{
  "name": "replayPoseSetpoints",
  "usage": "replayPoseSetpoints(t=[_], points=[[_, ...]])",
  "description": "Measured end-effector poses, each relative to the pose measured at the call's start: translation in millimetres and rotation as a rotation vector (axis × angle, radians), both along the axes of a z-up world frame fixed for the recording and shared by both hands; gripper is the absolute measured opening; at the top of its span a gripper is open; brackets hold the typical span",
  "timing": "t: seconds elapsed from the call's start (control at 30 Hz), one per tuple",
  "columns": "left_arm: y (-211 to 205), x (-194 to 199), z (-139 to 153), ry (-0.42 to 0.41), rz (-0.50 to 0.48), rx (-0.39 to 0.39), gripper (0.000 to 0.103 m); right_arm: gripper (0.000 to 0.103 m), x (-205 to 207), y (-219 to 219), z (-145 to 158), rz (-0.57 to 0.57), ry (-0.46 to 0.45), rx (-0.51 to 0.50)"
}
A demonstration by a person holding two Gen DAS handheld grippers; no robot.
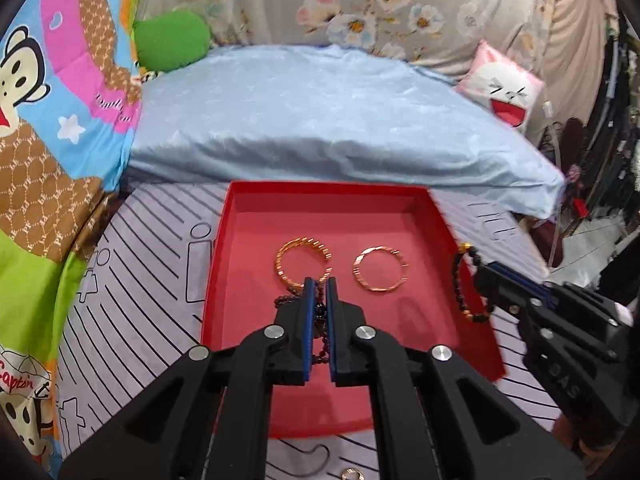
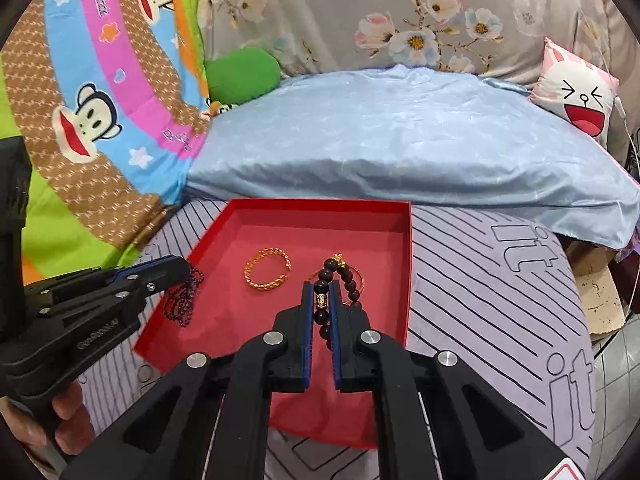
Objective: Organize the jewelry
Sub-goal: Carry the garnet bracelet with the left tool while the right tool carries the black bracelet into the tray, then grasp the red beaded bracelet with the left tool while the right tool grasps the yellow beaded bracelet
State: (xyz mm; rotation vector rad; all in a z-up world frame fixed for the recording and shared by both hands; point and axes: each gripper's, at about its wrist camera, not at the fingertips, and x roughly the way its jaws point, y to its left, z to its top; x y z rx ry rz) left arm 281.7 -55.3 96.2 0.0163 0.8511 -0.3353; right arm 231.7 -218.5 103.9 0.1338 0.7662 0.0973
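A red tray (image 1: 224, 264) lies on the striped bed sheet. On its floor lie a gold open cuff (image 1: 302, 264) and a gold bangle (image 1: 380, 269). My left gripper (image 1: 319, 285) is shut on a thin dark bead chain (image 1: 320, 322) that dangles over the tray's near left part. My right gripper (image 2: 320, 289) is shut on a black bead bracelet (image 2: 325, 280) with gold beads, held over the tray's right side. In the right wrist view the cuff (image 2: 267, 270) shows plainly, while the bracelet half hides the bangle (image 2: 360, 278). The left gripper (image 2: 182, 267) with its chain (image 2: 184, 300) hangs there over the tray (image 2: 409, 264).
A light blue pillow (image 1: 328, 120) lies right behind the tray. A green cushion (image 1: 172, 40) and a pink cartoon cushion (image 1: 504, 92) sit farther back. A small gold ring (image 1: 352, 475) lies on the sheet at the near edge. A hand (image 2: 68, 412) grips the left tool.
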Motion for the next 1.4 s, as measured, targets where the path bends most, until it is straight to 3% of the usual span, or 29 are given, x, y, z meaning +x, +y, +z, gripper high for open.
replayPoseSetpoints(t=[0.1, 0.13, 0.17, 0.23, 0.27, 0.53, 0.77, 0.9, 1.1, 1.4], points=[[-2, 10, -16, 0.02, 0.013, 0.028, 0.007, 0.009, 6, 4, -9, -0.001, 0.002, -0.014], [-1, 11, -18, 0.024, 0.023, 0.036, 0.017, 0.013, 5, 4, -8, -0.005, -0.005, -0.016], [2, 11, -18, 0.023, 0.039, 0.038, 0.038, 0.02, 3, 4, -6, -0.008, -0.013, -0.014], [11, 6, -11, -0.015, 0.078, 0.025, 0.058, 0.03, -6, 2, 2, -0.014, -0.042, 0.004], [16, 1, -5, -0.042, 0.095, 0.016, 0.06, 0.033, -12, 1, 6, -0.012, -0.054, 0.011], [45, -57, 15, -0.061, 0.107, -0.024, 0.06, 0.037, -91, 5, 22, 0.038, -0.084, 0.025], [67, -128, -15, 0.014, 0.132, -0.021, 0.06, 0.037, -164, 17, -12, 0.07, 0.019, 0.052], [80, -161, -36, 0.056, 0.171, -0.039, 0.06, 0.037, -194, 27, -33, 0.083, 0.063, 0.013], [88, -199, -63, 0.087, 0.199, 0.011, 0.06, 0.037, -217, 30, -64, 0.078, 0.145, 0.026], [78, -209, -82, 0.091, 0.167, 0.055, 0.059, 0.037, -213, 37, -82, 0.069, 0.163, -0.043]])
